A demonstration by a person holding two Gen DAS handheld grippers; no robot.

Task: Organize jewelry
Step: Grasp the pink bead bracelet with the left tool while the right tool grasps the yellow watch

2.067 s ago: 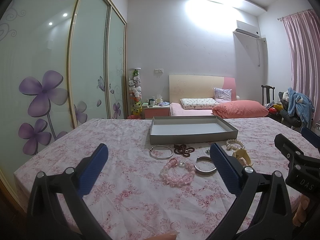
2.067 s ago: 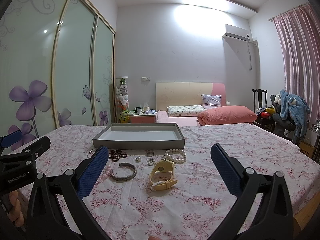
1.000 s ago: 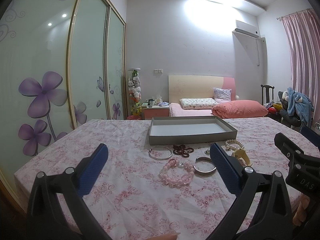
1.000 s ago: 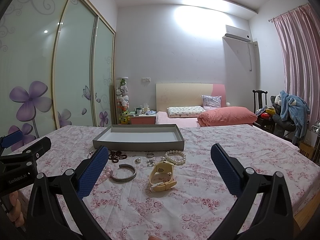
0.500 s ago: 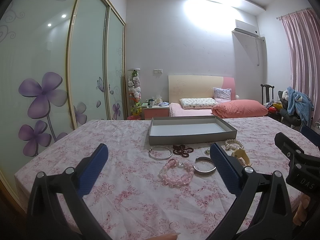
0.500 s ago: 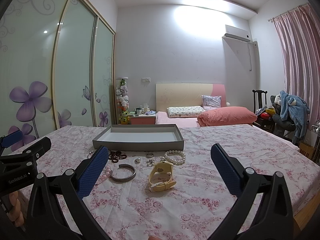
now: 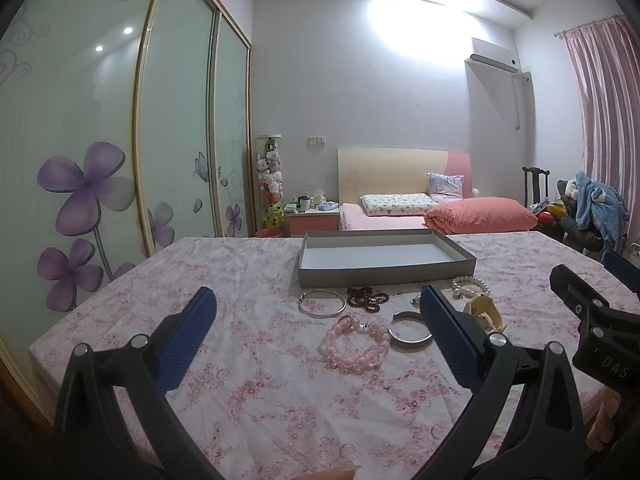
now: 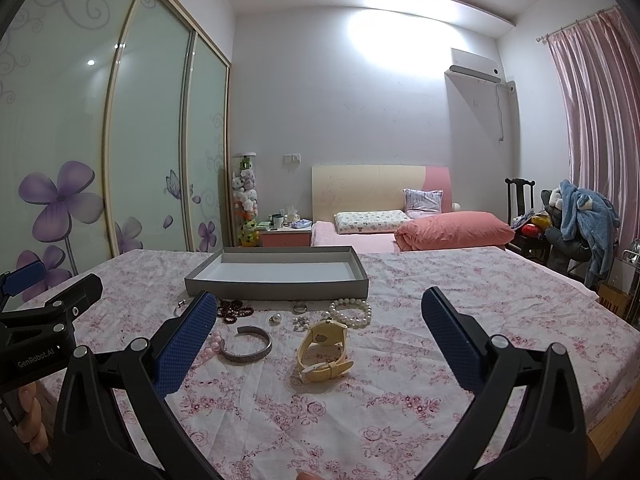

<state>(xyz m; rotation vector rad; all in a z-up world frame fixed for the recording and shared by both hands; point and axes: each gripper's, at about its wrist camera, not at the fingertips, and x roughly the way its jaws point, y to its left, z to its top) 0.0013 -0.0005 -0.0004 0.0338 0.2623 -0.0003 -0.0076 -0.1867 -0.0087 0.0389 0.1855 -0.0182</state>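
Nil moved; watch (image 8: 323, 351) long axis front-back.

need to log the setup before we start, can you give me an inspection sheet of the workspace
Surface: floral bedsheet, wrinkled.
Job's things: grey tray empty; in front of it lie pink bead bracelet, silver cuff, thin bangle, dark red beads, pearl bracelet, cream watch, small rings.
Clutter: nothing seen.
Grippers: left hand-held gripper and right hand-held gripper open, empty, above the sheet.
Cables: nothing seen on the surface.
Surroundings: wardrobe, second bed, chair with clothes.
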